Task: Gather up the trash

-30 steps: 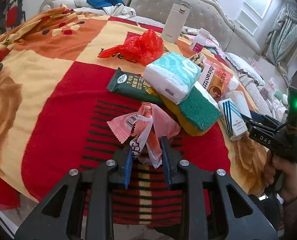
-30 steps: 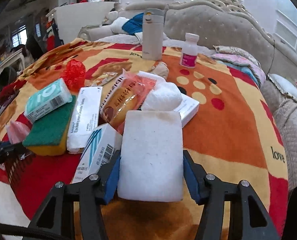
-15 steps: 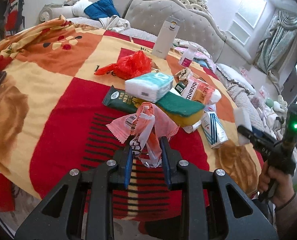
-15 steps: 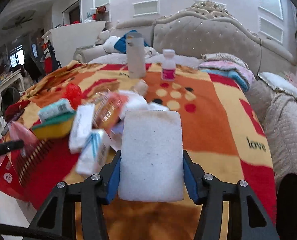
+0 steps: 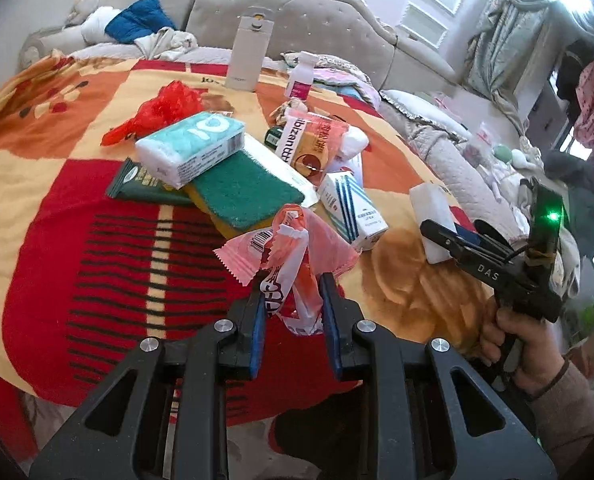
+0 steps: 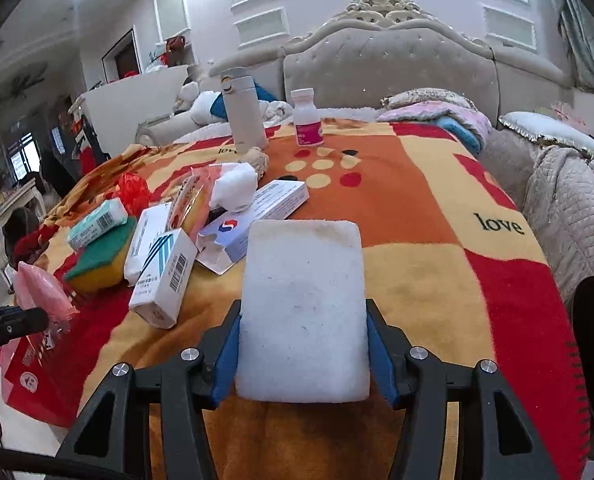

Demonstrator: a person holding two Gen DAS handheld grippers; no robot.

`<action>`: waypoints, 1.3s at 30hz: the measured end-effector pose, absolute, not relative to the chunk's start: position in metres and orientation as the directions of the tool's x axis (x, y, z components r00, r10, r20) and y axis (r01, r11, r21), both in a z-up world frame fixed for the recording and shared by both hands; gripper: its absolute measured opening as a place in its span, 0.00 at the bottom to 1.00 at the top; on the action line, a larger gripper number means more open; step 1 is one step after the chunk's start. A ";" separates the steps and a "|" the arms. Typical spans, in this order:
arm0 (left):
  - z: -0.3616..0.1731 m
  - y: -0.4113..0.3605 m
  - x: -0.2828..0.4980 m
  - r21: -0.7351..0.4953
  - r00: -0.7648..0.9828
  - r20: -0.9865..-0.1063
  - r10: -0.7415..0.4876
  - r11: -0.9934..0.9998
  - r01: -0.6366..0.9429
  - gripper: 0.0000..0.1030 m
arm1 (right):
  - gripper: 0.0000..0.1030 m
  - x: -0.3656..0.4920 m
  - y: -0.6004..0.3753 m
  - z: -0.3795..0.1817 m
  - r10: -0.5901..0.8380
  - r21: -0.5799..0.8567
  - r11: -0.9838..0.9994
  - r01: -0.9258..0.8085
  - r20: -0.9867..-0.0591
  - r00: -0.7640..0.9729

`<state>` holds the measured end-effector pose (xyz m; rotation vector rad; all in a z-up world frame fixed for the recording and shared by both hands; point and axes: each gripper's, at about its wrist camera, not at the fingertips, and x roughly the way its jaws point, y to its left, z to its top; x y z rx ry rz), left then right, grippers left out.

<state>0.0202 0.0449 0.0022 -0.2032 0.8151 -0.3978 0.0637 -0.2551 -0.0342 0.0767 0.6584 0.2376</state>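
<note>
My left gripper (image 5: 293,308) is shut on a crumpled pink wrapper (image 5: 293,252) and holds it above the red and yellow blanket (image 5: 97,240). My right gripper (image 6: 303,344) is shut on a white sponge block (image 6: 303,304), held above the blanket's near edge. The right gripper with the white block (image 5: 433,208) shows at the right of the left wrist view. The pink wrapper (image 6: 45,292) shows at the far left of the right wrist view.
On the blanket lies a pile: a teal tissue pack (image 5: 191,144), a green and yellow scrub sponge (image 5: 241,192), a blue-striped box (image 5: 353,208), a red plastic bag (image 5: 165,108), an orange snack pack (image 5: 313,144). A white flask (image 5: 249,54) and a pill bottle (image 5: 301,80) stand behind.
Both grippers have lifted and drawn back from the pile, each still holding its item. The right gripper now sits farther right and nearer the blanket's edge.
</note>
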 end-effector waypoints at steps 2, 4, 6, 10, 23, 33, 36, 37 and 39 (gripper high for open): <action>0.000 0.050 0.022 -0.337 0.617 -0.670 -0.413 0.910 0.243 0.22 | 0.53 0.064 -0.261 -0.036 0.261 0.178 0.965 -0.192 -0.591 0.763; -0.002 0.054 0.024 -0.348 0.618 -0.669 -0.414 0.908 0.232 0.22 | 0.53 0.064 -0.267 -0.037 0.281 0.216 0.958 -0.188 -0.583 0.763; -0.001 0.056 0.025 -0.348 0.622 -0.668 -0.409 0.910 0.224 0.22 | 0.53 0.064 -0.268 -0.038 0.286 0.225 0.956 -0.188 -0.580 0.763; -0.003 0.058 0.026 -0.353 0.627 -0.666 -0.405 0.911 0.214 0.22 | 0.53 0.065 -0.262 -0.040 0.273 0.192 0.962 -0.195 -0.598 0.754; 0.000 0.054 0.025 -0.343 0.630 -0.665 -0.401 0.913 0.219 0.22 | 0.54 0.066 -0.261 -0.042 0.277 0.192 0.961 -0.201 -0.613 0.739; 0.010 0.055 0.023 -0.334 0.640 -0.661 -0.392 0.917 0.217 0.22 | 0.54 0.064 -0.268 -0.046 0.305 0.261 0.948 -0.180 -0.595 0.744; 0.010 0.057 0.024 -0.336 0.639 -0.664 -0.388 0.918 0.209 0.22 | 0.54 0.064 -0.268 -0.046 0.309 0.260 0.948 -0.185 -0.598 0.739; 0.009 0.057 0.024 -0.335 0.638 -0.666 -0.388 0.919 0.208 0.22 | 0.54 0.064 -0.268 -0.046 0.310 0.262 0.947 -0.186 -0.597 0.739; 0.008 0.058 0.025 -0.335 0.635 -0.669 -0.386 0.919 0.207 0.22 | 0.55 0.064 -0.269 -0.046 0.315 0.268 0.945 -0.187 -0.597 0.738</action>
